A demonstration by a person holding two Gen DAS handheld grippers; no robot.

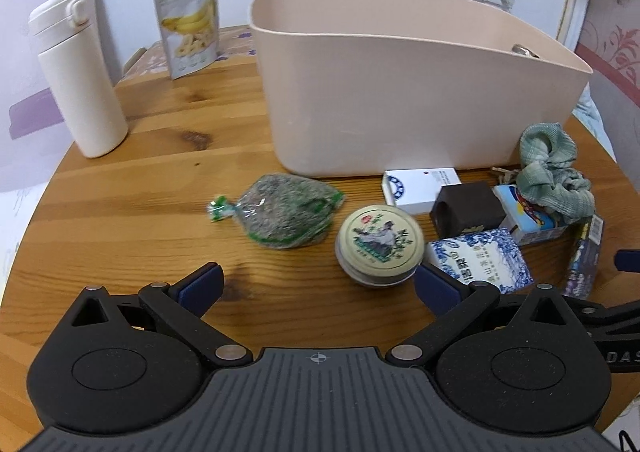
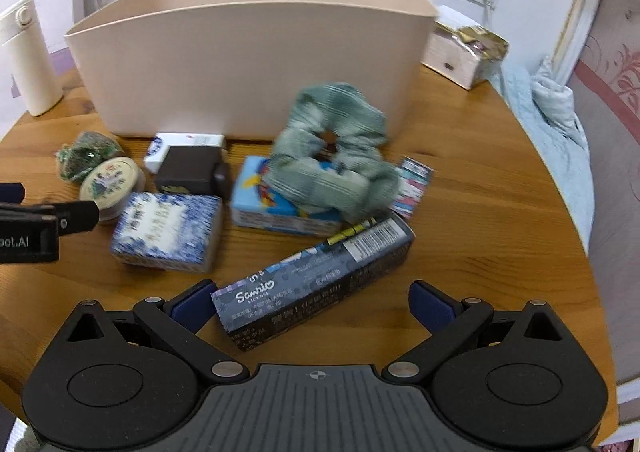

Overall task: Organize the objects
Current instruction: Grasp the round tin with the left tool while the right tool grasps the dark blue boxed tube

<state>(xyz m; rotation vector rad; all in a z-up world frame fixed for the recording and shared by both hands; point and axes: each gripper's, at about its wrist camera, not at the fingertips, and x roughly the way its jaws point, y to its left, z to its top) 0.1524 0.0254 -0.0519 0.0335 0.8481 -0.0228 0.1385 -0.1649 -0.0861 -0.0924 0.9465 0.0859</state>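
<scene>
Standing beside the round wooden bench [image 1: 168,124], I see a heap of small things near a big beige bin [image 1: 400,92], and my guess is they all belong inside it. The right gripper [image 2: 312,304] is spread wide with nothing in it, and its left finger is touching the near end of a long dark box [image 2: 316,276], which lies slanted on the bench. To pick it up well, I think the gripper should turn to line up with the box, slide further along so both fingers go around its middle, and squeeze gently so the thin card does not crush. Then it must lift high enough to clear the bin wall. The green scrunchie [image 2: 332,156] rests on a blue box [image 2: 256,196] just beyond, so go slowly and do not bump them. The left gripper [image 1: 318,284] is spread wide too, holding nothing, near a round tin [image 1: 379,242] and a blue-and-white box [image 1: 480,258]. The dark box says "Sanrio" in white and has a barcode. The blue-and-white box has Chinese writing I cannot read. The left gripper's side shows "ot.AI" in the right camera.
</scene>
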